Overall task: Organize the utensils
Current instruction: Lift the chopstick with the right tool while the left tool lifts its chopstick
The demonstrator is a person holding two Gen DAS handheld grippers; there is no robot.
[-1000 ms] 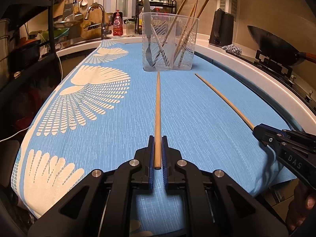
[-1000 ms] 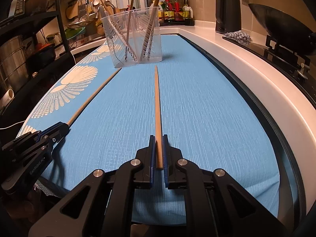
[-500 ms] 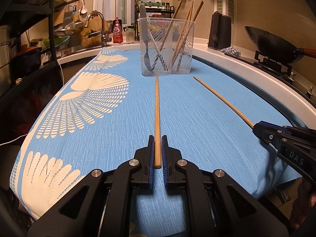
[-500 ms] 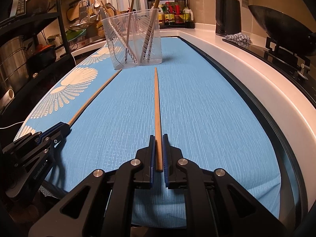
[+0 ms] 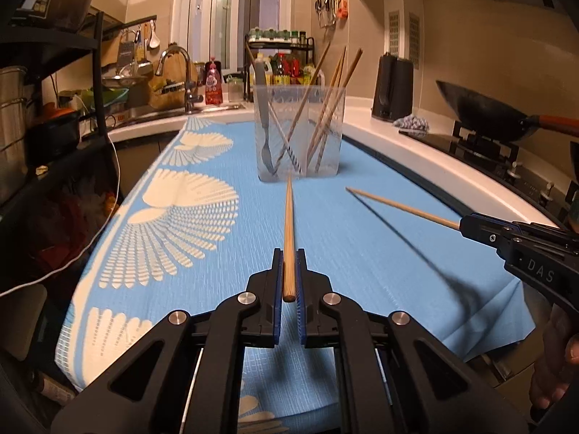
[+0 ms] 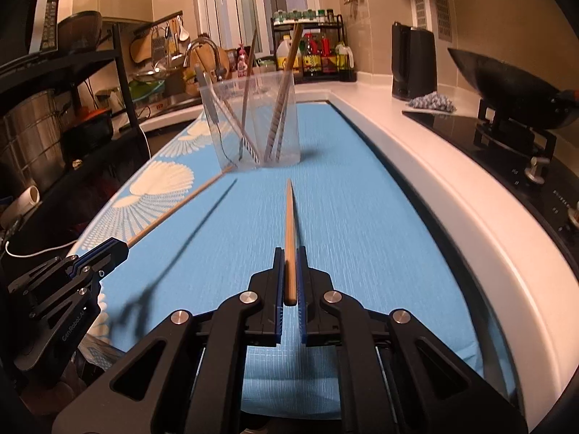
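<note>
Both the left gripper [image 5: 289, 282] and right gripper [image 6: 289, 282] now pinch a chopstick [image 5: 288, 231] each, lifted off the cloth [image 5: 202, 246], tips ahead toward the holder [image 5: 300, 133], ready for insertion.

open blue cloth [image 5: 380, 238] is lying clear ahead of both grippers; only the clear utensil holder [image 5: 300, 133] is standing in the way.
</note>
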